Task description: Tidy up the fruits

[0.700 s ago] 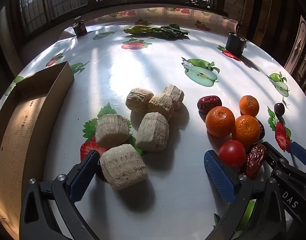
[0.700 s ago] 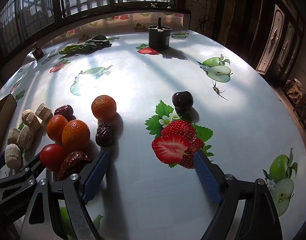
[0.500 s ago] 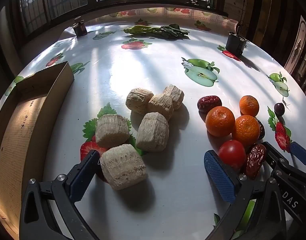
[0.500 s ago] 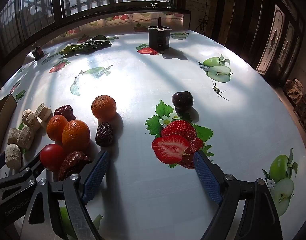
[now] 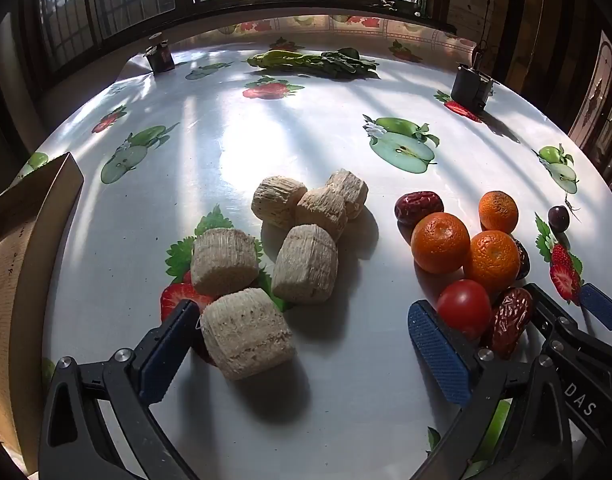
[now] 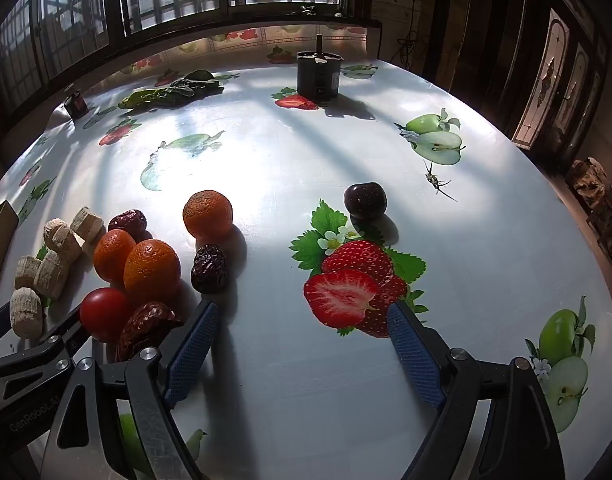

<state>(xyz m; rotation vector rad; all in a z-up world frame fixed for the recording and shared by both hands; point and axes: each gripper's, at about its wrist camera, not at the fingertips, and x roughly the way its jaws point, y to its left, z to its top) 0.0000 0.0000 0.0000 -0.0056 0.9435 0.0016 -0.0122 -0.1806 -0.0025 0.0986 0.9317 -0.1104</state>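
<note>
Several beige ridged rolls lie mid-table; the nearest roll sits just inside my open left gripper, beside its left finger. To the right lies a fruit cluster: three tangerines, a red tomato, a red date and a brown date. In the right wrist view the same tangerines, tomato, brown date, a dark date and a dark cherry show. My right gripper is open and empty over the printed strawberry.
A cardboard box stands at the table's left edge. Leafy greens and a dark cylinder stand at the far side, with a small dark object at the far left. The two grippers sit close together.
</note>
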